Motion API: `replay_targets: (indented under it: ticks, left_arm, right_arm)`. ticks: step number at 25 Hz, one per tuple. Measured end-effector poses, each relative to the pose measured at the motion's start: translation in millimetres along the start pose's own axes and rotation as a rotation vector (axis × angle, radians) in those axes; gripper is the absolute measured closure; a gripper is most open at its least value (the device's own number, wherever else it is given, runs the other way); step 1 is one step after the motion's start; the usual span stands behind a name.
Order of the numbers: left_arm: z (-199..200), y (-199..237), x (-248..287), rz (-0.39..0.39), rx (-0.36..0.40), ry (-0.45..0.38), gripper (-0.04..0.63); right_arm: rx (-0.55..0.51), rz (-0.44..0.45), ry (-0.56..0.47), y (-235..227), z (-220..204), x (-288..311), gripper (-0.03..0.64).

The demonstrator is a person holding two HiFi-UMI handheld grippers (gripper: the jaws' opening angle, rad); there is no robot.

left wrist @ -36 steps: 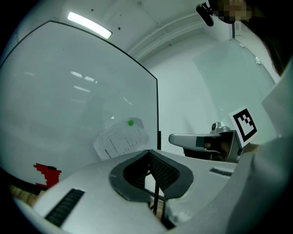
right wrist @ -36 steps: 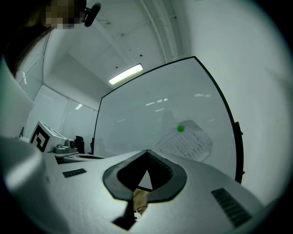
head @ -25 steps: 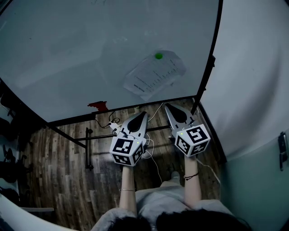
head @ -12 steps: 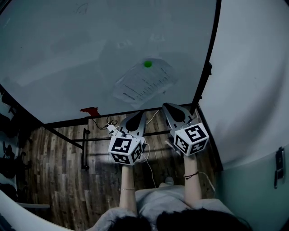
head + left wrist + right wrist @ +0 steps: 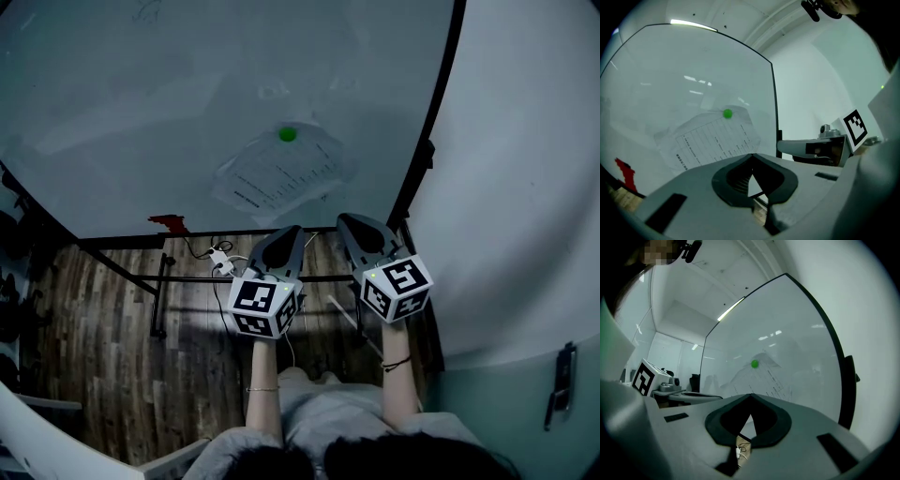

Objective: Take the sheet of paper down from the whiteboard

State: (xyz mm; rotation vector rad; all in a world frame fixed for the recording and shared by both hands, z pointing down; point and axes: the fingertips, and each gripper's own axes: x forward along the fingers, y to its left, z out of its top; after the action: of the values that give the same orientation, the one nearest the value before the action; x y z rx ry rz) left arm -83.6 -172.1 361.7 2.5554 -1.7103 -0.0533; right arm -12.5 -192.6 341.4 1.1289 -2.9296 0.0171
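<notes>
Shifted since a second ago: sheet of paper (image 5: pixel 279 176), from right of centre in the head view to centre frame, now straight above the left gripper (image 5: pixel 289 231); both grippers nearer the whiteboard (image 5: pixel 131 103). Sheet: hangs tilted, pinned flat by one green magnet (image 5: pixel 287 134) at its top edge, so the magnet likely comes off first. Left gripper: jaws together, empty, short of the board. Right gripper (image 5: pixel 347 219): likewise closed, nothing held, lower centre beside its twin.
</notes>
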Motion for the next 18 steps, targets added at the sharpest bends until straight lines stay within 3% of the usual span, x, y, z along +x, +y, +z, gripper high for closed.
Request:
replay_targets:
  ticks: [5, 18]
  left_arm:
    - [4.0, 16.5, 6.3, 0.045, 0.007, -0.008, 0.591]
    - [22.6, 39.8, 44.9, -0.021, 0.133, -0.004, 0.591]
  right_arm:
    - [0.022, -0.004, -0.005, -8.4, -6.1, 6.0, 0.617]
    - [0.083, -0.114, -0.030, -48.3, -13.5, 33.0, 0.617]
